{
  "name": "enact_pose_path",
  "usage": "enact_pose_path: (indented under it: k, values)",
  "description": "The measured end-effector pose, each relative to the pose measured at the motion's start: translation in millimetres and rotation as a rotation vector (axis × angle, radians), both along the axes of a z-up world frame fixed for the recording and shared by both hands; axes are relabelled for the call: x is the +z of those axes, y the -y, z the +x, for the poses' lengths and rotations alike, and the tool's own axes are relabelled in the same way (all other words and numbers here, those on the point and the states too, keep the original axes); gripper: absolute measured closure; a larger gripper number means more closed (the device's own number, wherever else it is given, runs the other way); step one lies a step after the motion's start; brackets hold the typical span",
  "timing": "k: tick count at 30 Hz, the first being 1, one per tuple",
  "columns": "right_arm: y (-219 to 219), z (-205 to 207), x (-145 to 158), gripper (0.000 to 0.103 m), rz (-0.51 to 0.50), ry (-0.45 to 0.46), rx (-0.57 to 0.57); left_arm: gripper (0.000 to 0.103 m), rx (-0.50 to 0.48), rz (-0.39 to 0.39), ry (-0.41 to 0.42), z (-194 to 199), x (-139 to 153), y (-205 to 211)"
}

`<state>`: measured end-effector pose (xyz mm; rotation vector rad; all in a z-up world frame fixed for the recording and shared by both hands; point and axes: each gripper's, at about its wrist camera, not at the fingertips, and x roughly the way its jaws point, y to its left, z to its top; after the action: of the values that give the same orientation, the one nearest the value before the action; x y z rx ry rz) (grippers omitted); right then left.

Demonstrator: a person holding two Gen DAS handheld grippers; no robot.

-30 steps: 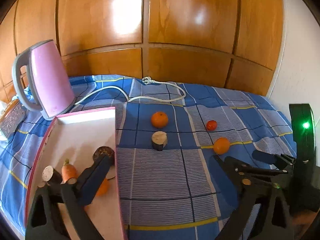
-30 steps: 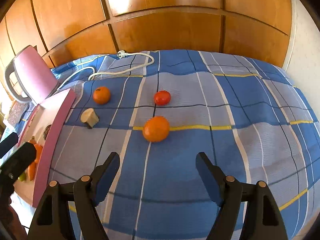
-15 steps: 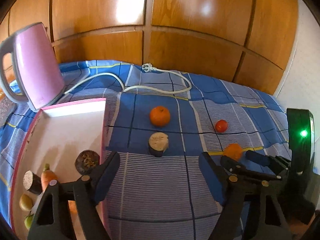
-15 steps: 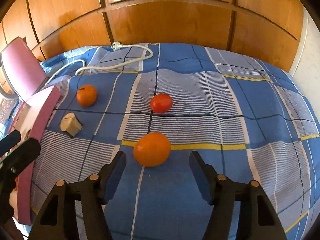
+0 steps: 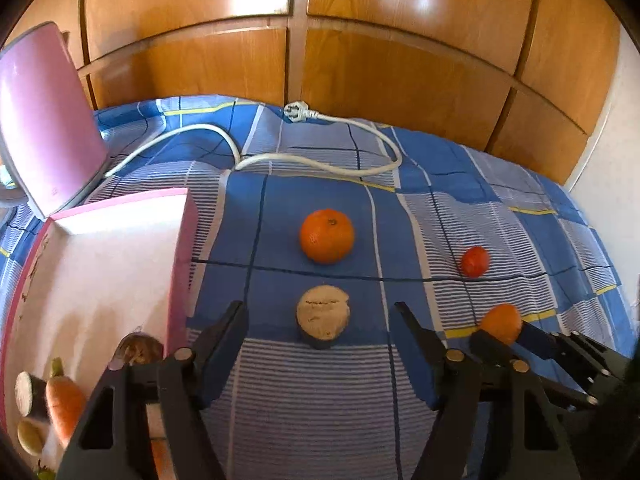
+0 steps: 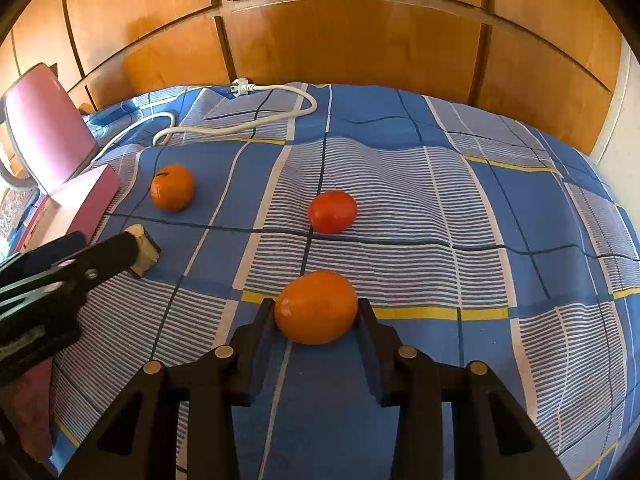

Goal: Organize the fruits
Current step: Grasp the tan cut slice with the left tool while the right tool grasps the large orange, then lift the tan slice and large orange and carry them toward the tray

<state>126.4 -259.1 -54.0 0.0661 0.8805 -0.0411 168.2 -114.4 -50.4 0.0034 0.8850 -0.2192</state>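
Through your left wrist camera, your left gripper (image 5: 320,316) hangs released over the blue plaid bedspread (image 5: 320,408), its fingers spread to either side of a cut brown fruit half (image 5: 323,317) without touching it; beyond sits a stemmed orange (image 5: 327,235), a small red fruit (image 5: 475,261) lies off to the right, and the pink-rimmed tray (image 5: 182,248) at left holds a carrot (image 5: 64,404) and other produce, with a pink kettle (image 5: 44,120) behind. Through your right wrist camera, your right gripper (image 6: 316,309) is clenched on a smooth orange fruit (image 6: 316,307), both fingers pressed against its sides as it rests on the bedspread; the red fruit sits just beyond, the stemmed orange farther left, and a white power cord (image 6: 256,120) loops near the wooden wall (image 6: 340,40).
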Motion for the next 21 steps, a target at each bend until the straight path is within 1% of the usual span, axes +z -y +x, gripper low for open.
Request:
enact_pose_path:
  k: [1,2,3,4,6,7,9,11,13,16,21]
  values:
    - [0,0,0,0.063,0.004,-0.001,-0.001,0.038,0.002,0.007,-0.009,4,-3,2]
    - [0,1,0,0.063,0.007,-0.002,-0.002,0.044,0.004,0.012,-0.016,6,-5,3]
    - [1,1,0,0.063,0.009,-0.002,-0.002,0.047,0.004,0.014,-0.024,9,-8,4]
    - [1,2,0,0.062,0.012,-0.002,-0.003,0.05,0.004,0.015,-0.031,12,-11,5]
    - [1,3,0,0.062,0.015,0.001,-0.004,0.051,0.005,0.031,-0.039,16,-17,9]
    - [1,3,-1,0.062,0.015,0.002,-0.004,0.054,0.005,0.036,-0.043,17,-20,9]
    - [0,4,-1,0.062,0.011,0.004,-0.003,0.056,0.006,0.059,-0.029,18,-25,12]
    - [0,4,-1,0.062,0.008,0.008,-0.002,0.065,0.007,0.077,-0.021,17,-25,13]
    - [1,4,-1,0.063,0.009,0.011,-0.002,0.071,0.004,0.07,-0.03,15,-24,13]
    - [1,2,0,0.064,0.018,0.008,0.003,0.072,0.002,0.076,-0.037,8,-22,14]
    - [2,-12,1,0.064,0.044,-0.004,0.021,0.072,-0.027,0.066,-0.032,-24,-22,18]
